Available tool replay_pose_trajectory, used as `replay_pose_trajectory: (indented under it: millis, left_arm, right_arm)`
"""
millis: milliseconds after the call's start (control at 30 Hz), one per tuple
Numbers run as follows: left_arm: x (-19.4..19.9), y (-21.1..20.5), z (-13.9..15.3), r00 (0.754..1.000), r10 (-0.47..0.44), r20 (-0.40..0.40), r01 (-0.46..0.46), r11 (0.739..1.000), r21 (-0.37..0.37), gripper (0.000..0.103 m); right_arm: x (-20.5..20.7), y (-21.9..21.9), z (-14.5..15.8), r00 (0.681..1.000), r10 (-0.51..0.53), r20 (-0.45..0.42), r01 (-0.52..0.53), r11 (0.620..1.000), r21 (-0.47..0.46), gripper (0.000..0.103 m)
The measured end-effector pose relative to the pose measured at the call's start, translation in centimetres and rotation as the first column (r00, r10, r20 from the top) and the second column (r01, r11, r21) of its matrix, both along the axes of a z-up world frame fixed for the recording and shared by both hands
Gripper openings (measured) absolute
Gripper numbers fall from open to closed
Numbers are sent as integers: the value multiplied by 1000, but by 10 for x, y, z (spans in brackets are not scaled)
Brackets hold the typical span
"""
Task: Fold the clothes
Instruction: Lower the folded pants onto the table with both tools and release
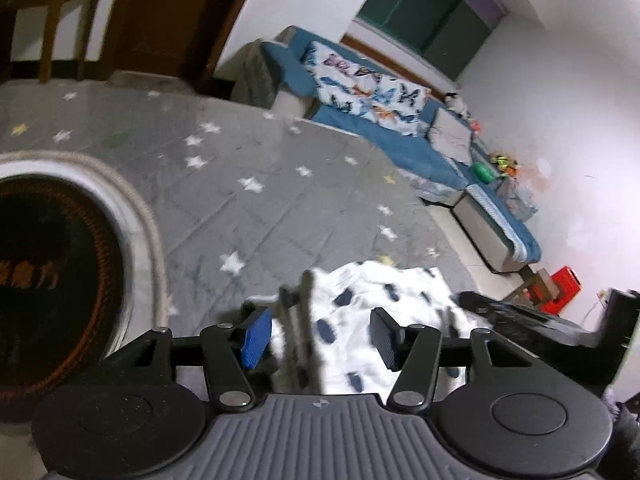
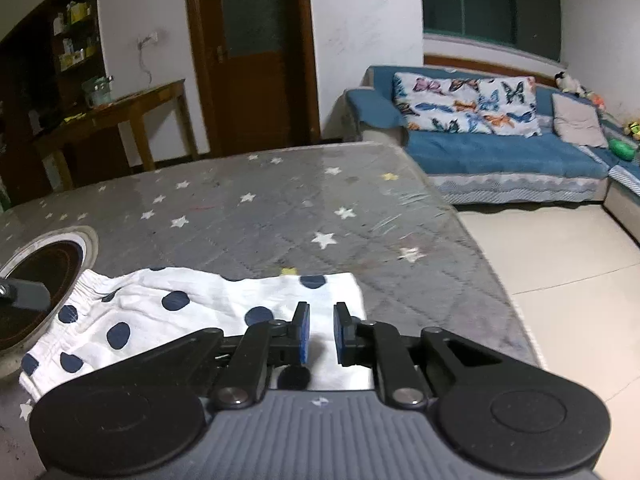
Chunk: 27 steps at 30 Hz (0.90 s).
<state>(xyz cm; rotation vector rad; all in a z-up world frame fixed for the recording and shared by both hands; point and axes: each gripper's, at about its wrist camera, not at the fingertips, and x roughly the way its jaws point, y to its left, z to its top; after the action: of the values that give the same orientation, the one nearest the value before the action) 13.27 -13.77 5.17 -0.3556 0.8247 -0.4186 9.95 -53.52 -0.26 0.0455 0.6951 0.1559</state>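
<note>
Below both tools (image 1: 320, 338) (image 2: 321, 334), jaws apart and unclamped, spotted garment (image 2: 168, 312) on table (image 2: 260, 220).

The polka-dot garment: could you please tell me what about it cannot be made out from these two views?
- Left wrist view: the garment is motion-blurred, so its folds and edges are unclear; the left tool covers its near part.
- Right wrist view: the right tool hides the garment's near edge.
- Right wrist view: its waistband end meets the round dark inset, partly cut off by the left edge.
</note>
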Motion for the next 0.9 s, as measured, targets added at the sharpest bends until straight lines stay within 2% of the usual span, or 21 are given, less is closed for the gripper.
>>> replay_pose_trajectory:
  millis: [100,167,367,567,733,900]
  left_arm:
    - [7,-11,-1,999,-34,15,34,999,-4,42]
    - [13,-17,-5,999,-45,21,45,999,7,32]
    - [27,-21,-23,1000,-26,0,26,999,38,18]
    - [29,-12,-26,1000,-9,-6,9,1000,25,17]
    - [14,-11,-13,1000,-12,26,11,999,35,18]
    - [-4,-18,-4,996,-53,69,49,997,58,18]
  right_arm:
    - [11,3,-9,1000,7,-18,-7,1000,9,15]
    - [17,5,-14,1000,9,-28,-9,1000,11,16]
    - [32,6,-28,998,10,-59,-9,1000,18,18]
    - [35,7,-25,999,21,-49,-20,1000,17,20]
    - [18,10,-10,999,38,-32,-38,999,14,31]
    - [-12,18,0,996,91,-26,-91,996,-5,40]
